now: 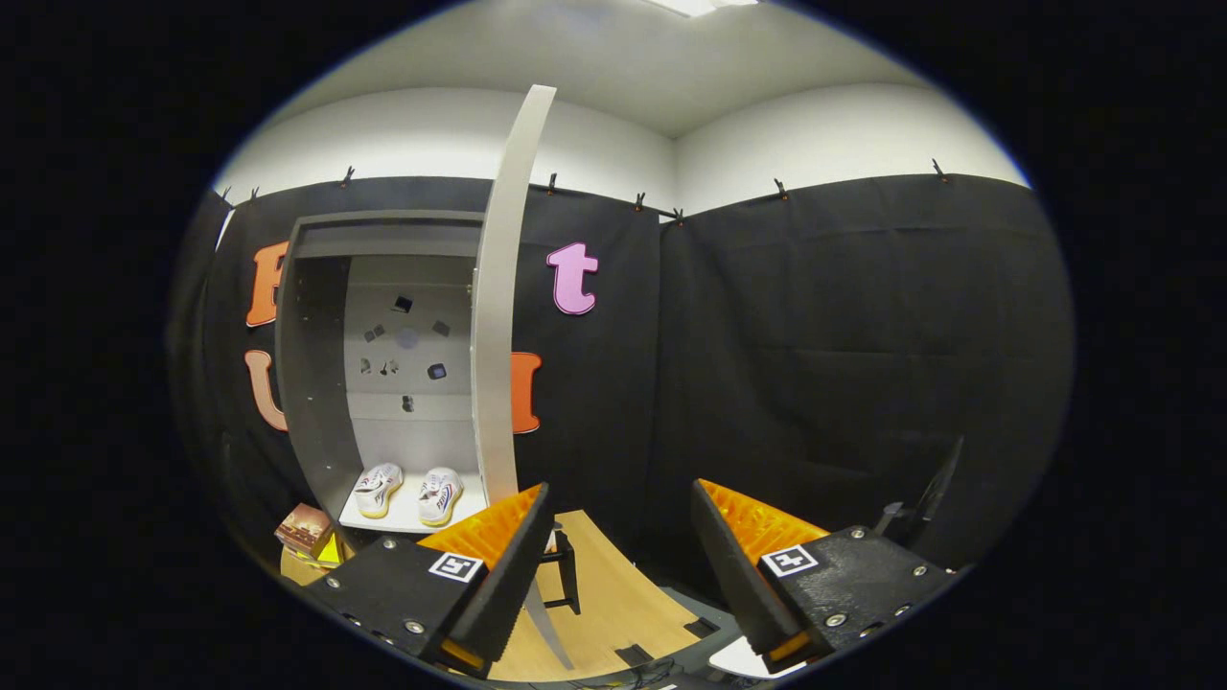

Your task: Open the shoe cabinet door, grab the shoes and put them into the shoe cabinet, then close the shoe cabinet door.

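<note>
Claw (621, 522) is spread wide with nothing between the fingers. Beyond the left finger, the shoe cabinet (316, 383) stands with its door (498, 316) swung open, edge toward the camera. Both shoes (407, 492) sit side by side on its bottom shelf. Wooden worktop (613, 594) below.
</note>
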`<action>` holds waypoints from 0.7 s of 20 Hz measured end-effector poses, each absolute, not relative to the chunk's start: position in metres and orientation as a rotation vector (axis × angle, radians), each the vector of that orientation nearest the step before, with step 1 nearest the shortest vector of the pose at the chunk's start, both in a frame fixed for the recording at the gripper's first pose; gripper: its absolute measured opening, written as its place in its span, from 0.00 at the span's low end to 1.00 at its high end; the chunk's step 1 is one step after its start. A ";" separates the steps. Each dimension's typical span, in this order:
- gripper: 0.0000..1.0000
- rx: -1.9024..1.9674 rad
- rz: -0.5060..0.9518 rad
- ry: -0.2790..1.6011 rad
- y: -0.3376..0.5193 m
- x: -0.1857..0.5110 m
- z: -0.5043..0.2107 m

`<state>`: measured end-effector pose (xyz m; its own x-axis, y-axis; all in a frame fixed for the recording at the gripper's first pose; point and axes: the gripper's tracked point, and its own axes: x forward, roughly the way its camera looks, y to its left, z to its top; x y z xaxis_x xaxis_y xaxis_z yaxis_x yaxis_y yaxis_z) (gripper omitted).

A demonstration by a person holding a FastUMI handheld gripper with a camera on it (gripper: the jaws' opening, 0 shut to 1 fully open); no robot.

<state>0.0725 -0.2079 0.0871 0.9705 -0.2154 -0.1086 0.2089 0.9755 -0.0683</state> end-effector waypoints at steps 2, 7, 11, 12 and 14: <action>0.90 -0.061 -0.204 0.120 -0.199 0.068 0.086; 0.89 -0.042 -0.144 0.115 -0.163 0.053 0.084; 0.89 -0.080 -0.148 0.096 -0.135 0.054 0.090; 0.89 -0.096 -0.158 0.091 -0.131 0.053 0.091; 0.89 -0.121 -0.177 0.080 -0.124 0.052 0.093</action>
<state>0.0521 -0.1237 0.0931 0.9812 -0.1804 -0.0681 0.1707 0.9771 -0.1274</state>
